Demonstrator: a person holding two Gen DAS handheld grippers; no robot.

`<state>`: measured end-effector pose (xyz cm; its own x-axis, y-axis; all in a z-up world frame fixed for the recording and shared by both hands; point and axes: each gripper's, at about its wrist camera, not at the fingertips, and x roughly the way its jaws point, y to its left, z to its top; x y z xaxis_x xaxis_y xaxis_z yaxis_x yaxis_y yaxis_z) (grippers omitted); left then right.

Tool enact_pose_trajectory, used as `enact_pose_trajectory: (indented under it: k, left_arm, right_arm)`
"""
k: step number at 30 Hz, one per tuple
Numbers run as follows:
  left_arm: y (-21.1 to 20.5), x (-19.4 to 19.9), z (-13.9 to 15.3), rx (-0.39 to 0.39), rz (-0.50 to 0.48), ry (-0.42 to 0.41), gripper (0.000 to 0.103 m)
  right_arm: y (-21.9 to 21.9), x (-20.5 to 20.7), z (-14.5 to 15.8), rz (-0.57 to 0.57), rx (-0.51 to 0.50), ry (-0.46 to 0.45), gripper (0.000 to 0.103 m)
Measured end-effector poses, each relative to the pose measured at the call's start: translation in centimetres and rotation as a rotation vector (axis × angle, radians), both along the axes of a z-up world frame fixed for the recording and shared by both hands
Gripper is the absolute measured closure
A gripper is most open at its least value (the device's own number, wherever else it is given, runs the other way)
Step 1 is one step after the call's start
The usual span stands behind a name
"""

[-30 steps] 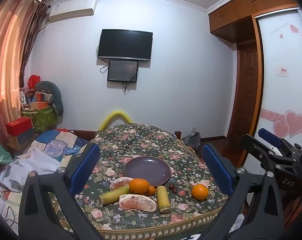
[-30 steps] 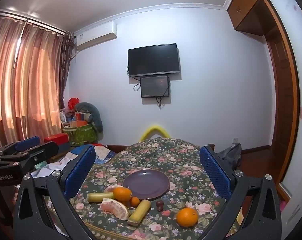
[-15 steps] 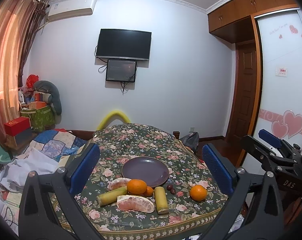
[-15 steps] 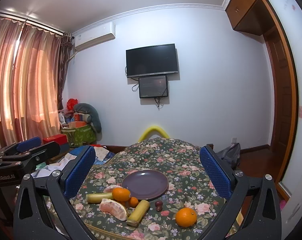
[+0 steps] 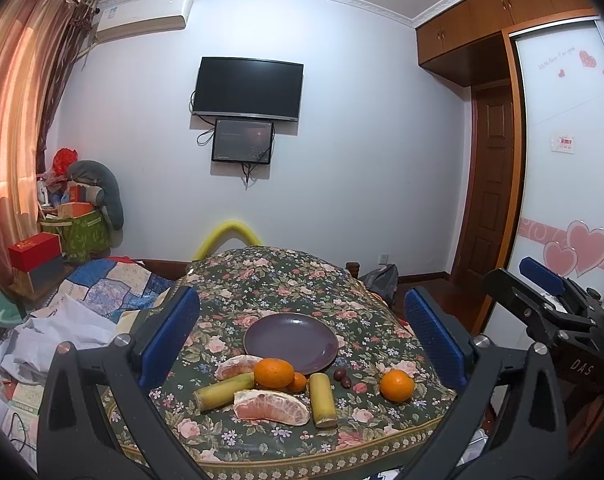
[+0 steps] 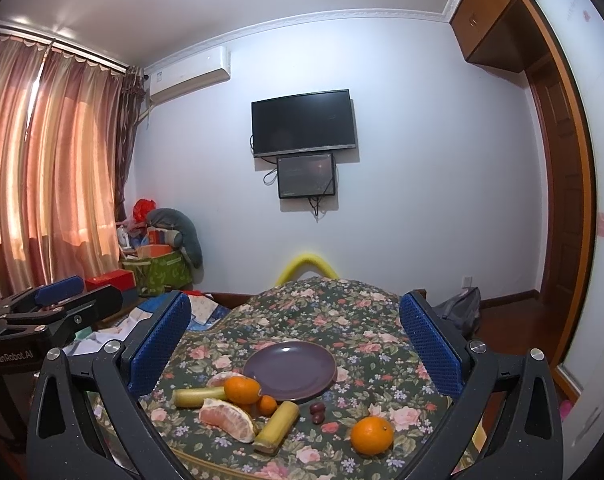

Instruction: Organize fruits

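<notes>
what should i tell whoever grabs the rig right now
Left tool: open, empty, raised short of the table.
Right tool: open, empty, likewise.
Purple plate: bare, mid-table on the floral cloth.
Near the plate's front edge: two pomelo pieces, two sugarcane sticks, a large orange, a small orange, two dark small fruits. A lone orange lies off to the right.
Done: nothing placed. Left: all fruit.

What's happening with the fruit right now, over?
Both grippers open, empty, above the table's near edge. Purple plate bare; oranges, pomelo wedges, cane pieces on the cloth. Nothing blocking.
</notes>
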<state>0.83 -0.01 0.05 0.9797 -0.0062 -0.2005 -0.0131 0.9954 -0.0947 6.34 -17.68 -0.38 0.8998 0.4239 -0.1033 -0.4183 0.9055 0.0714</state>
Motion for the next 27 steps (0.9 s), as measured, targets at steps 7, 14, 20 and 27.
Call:
enact_pose_trajectory:
  k: [7,14,20,27]
  left_arm:
    - [0.05,0.06,-0.18,-0.001,0.0,0.001,0.0]
    - [0.07,0.09,-0.2,0.0,-0.001,0.001,0.0]
    - [0.21,0.02,-0.41,-0.004,-0.005,0.001,0.0]
    - [0.08,-0.04,-0.31,0.002,-0.004,0.002,0.0]
  right_arm:
    - [0.03,0.0,-0.08,-0.001,-0.002,-0.001,0.0]
    - [0.07,-0.04,-0.11,0.001,0.002,-0.003,0.0]
    - [0.14,-0.07,-0.16,0.003,0.002,-0.004,0.0]
    - [0.17,-0.07,-0.25,0.005,0.004,-0.005,0.0]
